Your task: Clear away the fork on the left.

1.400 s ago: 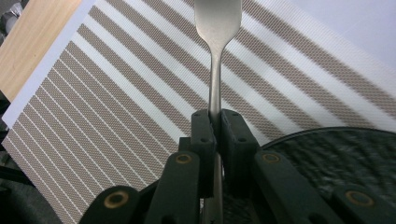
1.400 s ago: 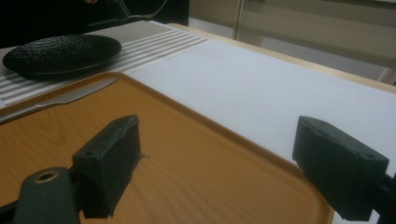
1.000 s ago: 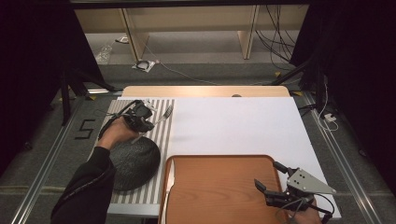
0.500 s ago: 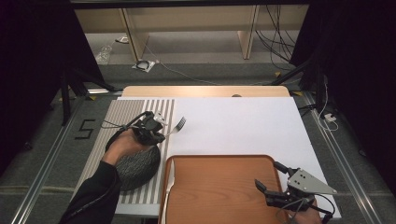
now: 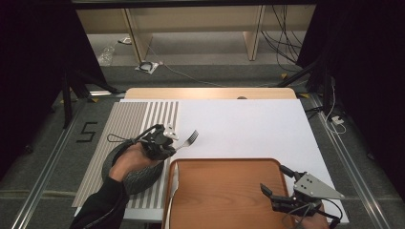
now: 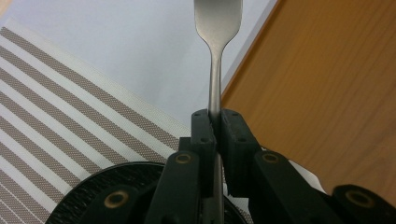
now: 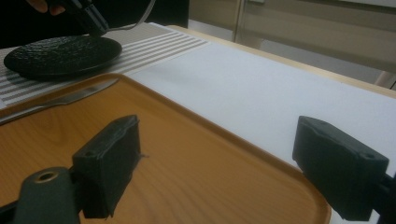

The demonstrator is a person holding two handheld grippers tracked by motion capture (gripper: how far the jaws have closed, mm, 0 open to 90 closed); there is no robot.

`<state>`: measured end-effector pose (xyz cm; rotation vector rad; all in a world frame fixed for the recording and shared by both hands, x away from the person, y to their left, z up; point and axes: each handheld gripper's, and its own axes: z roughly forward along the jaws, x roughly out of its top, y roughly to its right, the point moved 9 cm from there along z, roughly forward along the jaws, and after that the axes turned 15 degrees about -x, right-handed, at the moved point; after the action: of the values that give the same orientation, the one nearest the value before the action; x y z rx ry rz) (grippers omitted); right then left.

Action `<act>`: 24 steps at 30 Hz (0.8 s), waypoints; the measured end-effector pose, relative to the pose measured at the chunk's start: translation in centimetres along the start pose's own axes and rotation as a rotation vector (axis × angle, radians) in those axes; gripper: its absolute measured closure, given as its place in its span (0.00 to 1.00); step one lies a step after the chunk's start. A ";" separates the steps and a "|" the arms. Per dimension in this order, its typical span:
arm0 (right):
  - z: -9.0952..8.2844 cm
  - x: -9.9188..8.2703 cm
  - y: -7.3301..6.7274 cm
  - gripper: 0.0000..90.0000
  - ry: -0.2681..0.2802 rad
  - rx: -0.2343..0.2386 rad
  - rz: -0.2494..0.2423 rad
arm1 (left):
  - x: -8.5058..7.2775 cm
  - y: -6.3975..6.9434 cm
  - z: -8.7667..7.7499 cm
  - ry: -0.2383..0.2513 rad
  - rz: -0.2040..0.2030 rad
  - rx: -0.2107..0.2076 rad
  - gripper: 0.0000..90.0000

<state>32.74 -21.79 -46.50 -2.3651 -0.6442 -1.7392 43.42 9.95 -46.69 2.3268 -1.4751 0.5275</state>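
a: left gripper (image 5: 168, 143): report its condition.

b: jaws pressed together on the handle of a metal fork (image 5: 189, 140). in the left gripper view the fork (image 6: 215, 56) runs straight up from between the two black jaws, its neck and the base of its head ahead of them.

a: where is the fork relative to the table?

b: held above the white sheet (image 5: 248, 129), just beyond the far left corner of the wooden tray (image 5: 224, 191). the tines point away from the person and toward the right in the high view. i cannot tell whether the tines touch the sheet.

a: what is under the left hand (image 5: 131, 160)?

b: a black round plate (image 5: 138, 179) on the striped placemat (image 5: 138, 119). the hand covers much of it in the high view. in the right gripper view the plate (image 7: 63, 55) sits flat on the stripes, just beside the tray's left edge.

a: right gripper (image 5: 278, 190)?

b: jaws spread wide, nothing between them. it hovers over the near right part of the tray; in its own view the tray's rim (image 7: 261, 149) passes between the two jaws.

a: anything else on the tray?

b: a knife (image 5: 173, 183) lies along its left edge, blade seen in the right gripper view (image 7: 70, 99).
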 end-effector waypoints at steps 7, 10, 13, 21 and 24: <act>-0.1 0.0 0.1 0.18 -0.006 -0.004 -0.006 | -0.2 1.5 0.4 -0.009 0.004 -0.017 0.93; -0.1 0.0 0.1 0.18 -0.005 -0.003 -0.006 | -0.3 2.3 0.6 -0.015 0.008 -0.026 0.93; -0.1 0.0 0.1 0.18 -0.005 -0.004 -0.009 | -0.5 3.3 1.0 -0.028 0.014 -0.041 0.93; -0.1 0.1 0.1 0.18 0.004 -0.002 -0.005 | -0.2 5.9 2.3 -0.052 0.041 -0.069 0.93; -0.1 0.1 0.0 0.18 0.010 -0.002 -0.002 | -0.3 6.5 2.7 -0.063 0.049 -0.080 0.93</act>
<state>32.72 -21.80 -46.35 -2.3557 -0.6435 -1.7523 37.77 6.27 -48.68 2.2708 -1.5555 0.4034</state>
